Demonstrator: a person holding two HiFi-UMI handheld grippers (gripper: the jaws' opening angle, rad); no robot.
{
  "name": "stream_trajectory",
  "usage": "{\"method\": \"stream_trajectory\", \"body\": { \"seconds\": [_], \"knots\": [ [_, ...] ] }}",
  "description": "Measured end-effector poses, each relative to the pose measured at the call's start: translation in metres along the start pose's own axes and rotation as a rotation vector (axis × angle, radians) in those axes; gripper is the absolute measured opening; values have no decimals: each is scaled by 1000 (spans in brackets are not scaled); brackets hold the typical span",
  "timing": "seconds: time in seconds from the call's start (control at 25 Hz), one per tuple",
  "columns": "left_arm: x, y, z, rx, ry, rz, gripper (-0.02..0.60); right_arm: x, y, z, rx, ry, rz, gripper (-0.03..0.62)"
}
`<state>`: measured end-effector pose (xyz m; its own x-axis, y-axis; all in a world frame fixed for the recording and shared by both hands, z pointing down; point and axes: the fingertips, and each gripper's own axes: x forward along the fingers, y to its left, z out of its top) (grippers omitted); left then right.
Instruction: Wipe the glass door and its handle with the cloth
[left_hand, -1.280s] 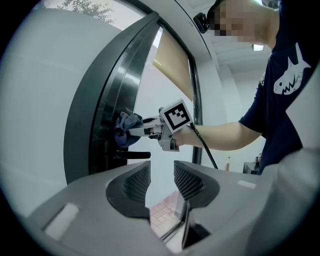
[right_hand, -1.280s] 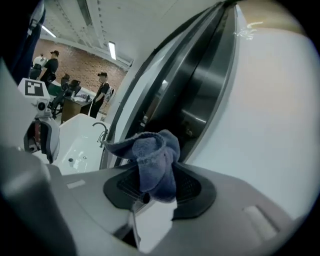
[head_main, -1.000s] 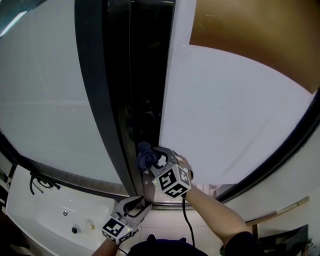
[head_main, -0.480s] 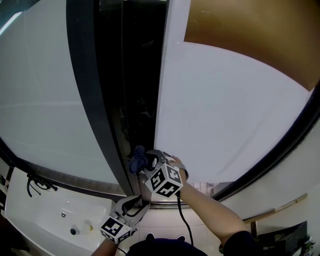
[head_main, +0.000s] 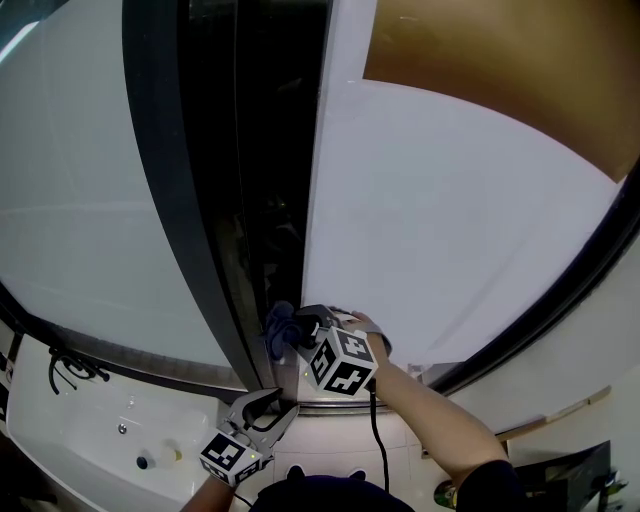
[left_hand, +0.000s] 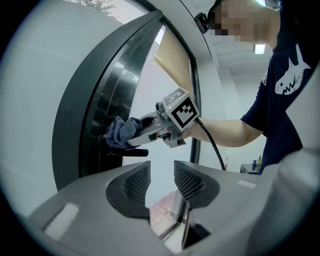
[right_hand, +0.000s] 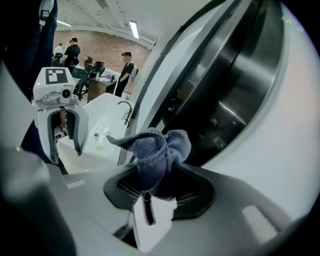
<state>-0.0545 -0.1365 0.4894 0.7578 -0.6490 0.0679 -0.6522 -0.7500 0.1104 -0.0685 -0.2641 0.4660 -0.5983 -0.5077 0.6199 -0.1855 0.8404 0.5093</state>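
1. Clamping a bunched blue-grey cloth (right_hand: 157, 150) between the jaws of the right gripper (right_hand: 152, 192), which are closed tight on it, with the wad poking out past the fingertips.
2. Resting that cloth, by the look of the head view and the left gripper view, against the dark curved metal frame strip (head_main: 165, 200), just beside the near edge of the white frosted glass door (head_main: 450, 220), low down on the panel.
3. Hanging the left gripper (head_main: 265, 405) below and slightly to the left of the right one, apart from the door, with its jaws spread and nothing between them.
4. Reading the door edge and the frame strip as running lengthwise up and away from the cloth in the head view, and so judging that the coming stroke needs to travel along that line rather than across it, with the broad white pane lying to the right of the cloth.
5. Noting a short black bar (left_hand: 127, 152) jutting out just under the right gripper in the left gripper view, possibly the door handle, though not being able to tell for certain.
6. Judging the right gripper to be by far the nearer to both pane and bar, already at the surface, and the left one to be playing no part in the wipe from where it hangs.
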Motion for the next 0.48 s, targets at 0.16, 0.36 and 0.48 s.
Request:
{"method": "stream_trajectory", "body": {
  "seconds": [0.16,0.36,0.48],
  "knots": [
    [4,0,4,4,-10,-4,141,-16,-2,-22,14,28,8,146],
    [11,-5,13,-1,-16,-19,141,-35,-3,-49,14,70,4,147],
    [14,-7,11,8,-14,-28,141,-42,-4,-66,23,93,-7,147]
  ]
}}
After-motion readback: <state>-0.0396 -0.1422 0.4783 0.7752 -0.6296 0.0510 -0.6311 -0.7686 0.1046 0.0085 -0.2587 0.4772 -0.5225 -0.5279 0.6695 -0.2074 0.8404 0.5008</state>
